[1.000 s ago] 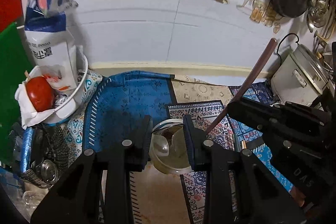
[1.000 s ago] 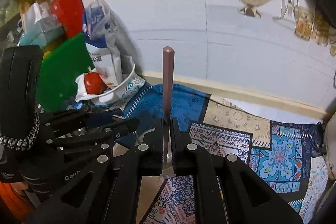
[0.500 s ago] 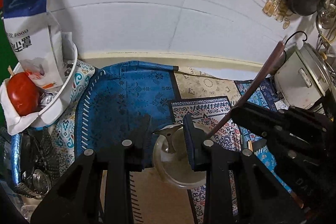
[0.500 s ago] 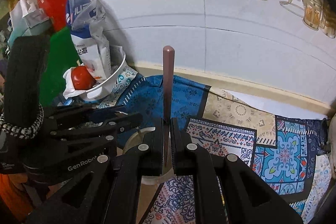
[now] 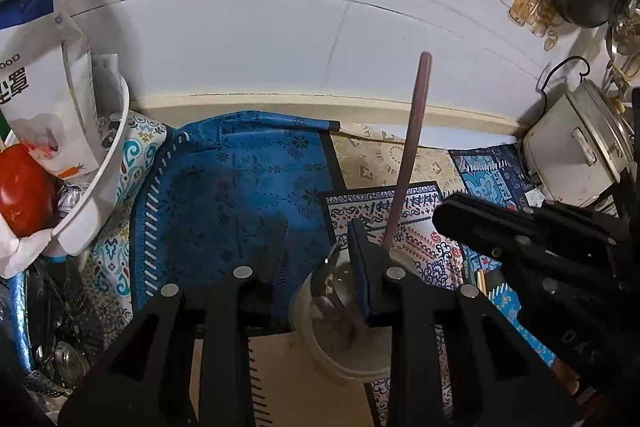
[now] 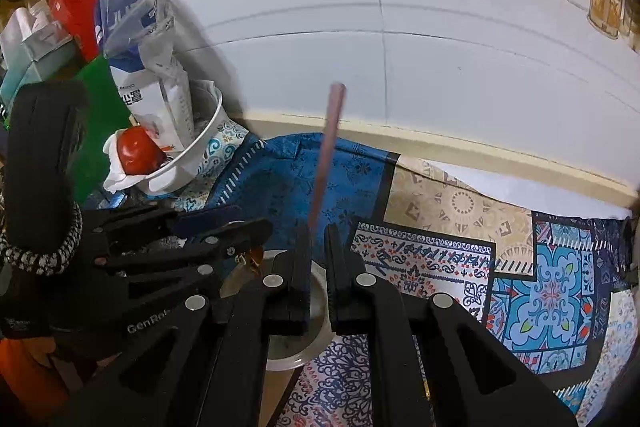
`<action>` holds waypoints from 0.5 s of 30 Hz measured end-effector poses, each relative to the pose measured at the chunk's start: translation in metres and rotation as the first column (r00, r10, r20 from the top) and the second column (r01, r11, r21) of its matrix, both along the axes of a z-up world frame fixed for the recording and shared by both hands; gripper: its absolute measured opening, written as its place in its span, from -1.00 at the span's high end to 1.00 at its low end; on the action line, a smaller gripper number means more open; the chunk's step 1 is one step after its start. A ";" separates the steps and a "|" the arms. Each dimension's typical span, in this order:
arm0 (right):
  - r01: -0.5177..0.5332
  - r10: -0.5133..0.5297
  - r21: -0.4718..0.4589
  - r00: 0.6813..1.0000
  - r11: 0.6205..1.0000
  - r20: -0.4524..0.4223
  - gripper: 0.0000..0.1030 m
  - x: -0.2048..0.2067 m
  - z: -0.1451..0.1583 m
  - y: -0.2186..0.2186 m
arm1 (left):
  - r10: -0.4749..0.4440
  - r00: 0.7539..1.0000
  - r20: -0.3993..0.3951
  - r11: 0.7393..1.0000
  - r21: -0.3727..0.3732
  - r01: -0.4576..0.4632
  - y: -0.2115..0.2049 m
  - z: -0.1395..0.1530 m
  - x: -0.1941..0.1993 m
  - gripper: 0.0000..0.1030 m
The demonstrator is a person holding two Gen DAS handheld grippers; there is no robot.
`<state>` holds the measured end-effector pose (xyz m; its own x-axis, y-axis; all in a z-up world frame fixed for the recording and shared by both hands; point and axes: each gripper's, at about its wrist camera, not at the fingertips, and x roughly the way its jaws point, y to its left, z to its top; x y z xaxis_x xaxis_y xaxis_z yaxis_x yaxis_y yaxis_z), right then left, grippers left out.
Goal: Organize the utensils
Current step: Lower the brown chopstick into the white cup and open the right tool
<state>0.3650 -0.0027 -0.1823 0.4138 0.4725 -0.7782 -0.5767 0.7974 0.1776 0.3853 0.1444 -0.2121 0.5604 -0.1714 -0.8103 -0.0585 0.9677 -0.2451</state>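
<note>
Over patterned mat (image 5: 248, 195), right gripper (image 6: 318, 267) pinching brown-handled utensil (image 6: 326, 155), clear cup (image 5: 344, 343) beneath.

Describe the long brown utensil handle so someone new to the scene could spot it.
Start at the patchwork blue patterned cloth below the white tiled wall. Near its front edge stands a clear round container. The brown utensil handle rises from it toward the wall: a thin, plain brown rod, the only tall upright stick there, pinched in the right gripper's jaws.
</note>
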 end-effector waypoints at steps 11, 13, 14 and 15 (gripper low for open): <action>0.013 -0.012 -0.015 0.999 1.000 0.034 0.79 -0.012 0.014 -0.018 | 0.018 0.998 0.053 0.998 0.066 -0.022 -0.005 0.026 -0.018 0.46; 0.019 -0.018 -0.017 0.999 1.000 0.048 0.71 -0.017 0.018 -0.024 | 0.018 0.997 0.068 0.997 0.080 -0.023 -0.008 0.034 -0.025 0.46; 0.022 -0.021 -0.015 0.998 1.000 0.053 0.67 -0.020 0.021 -0.027 | 0.018 0.997 0.077 0.996 0.091 -0.025 -0.010 0.039 -0.029 0.45; 0.025 -0.024 -0.014 0.998 1.000 0.059 0.63 -0.023 0.023 -0.031 | 0.018 0.996 0.083 0.995 0.099 -0.026 -0.013 0.043 -0.032 0.45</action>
